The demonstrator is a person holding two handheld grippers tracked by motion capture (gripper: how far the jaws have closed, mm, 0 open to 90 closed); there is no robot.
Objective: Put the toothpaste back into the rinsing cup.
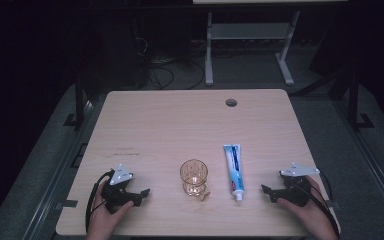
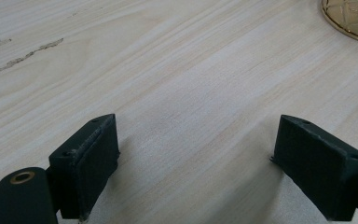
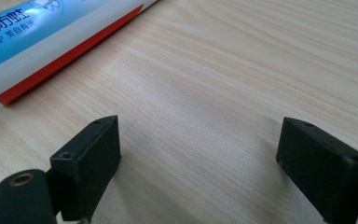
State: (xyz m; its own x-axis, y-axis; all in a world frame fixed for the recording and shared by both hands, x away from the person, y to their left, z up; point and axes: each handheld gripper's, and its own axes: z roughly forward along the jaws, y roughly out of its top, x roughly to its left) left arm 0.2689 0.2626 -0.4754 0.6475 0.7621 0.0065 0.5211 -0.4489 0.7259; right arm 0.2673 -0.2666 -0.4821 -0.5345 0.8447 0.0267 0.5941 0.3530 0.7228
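The wooden table carries a toothpaste tube right of centre and an amber glass at lower centre. Both the left gripper and the right gripper rest spread wide, holding nothing. Work looks unstarted; next, I'd guess, the right one must close in on the tube.

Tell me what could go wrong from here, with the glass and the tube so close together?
1. The glass stands upright right beside the tube; a sideways reach for the tube might knock the glass over.
2. The tube lies flat on the table, so the open right tongs may slip over it.
3. Glass is smooth; the open left tongs might lose grip.
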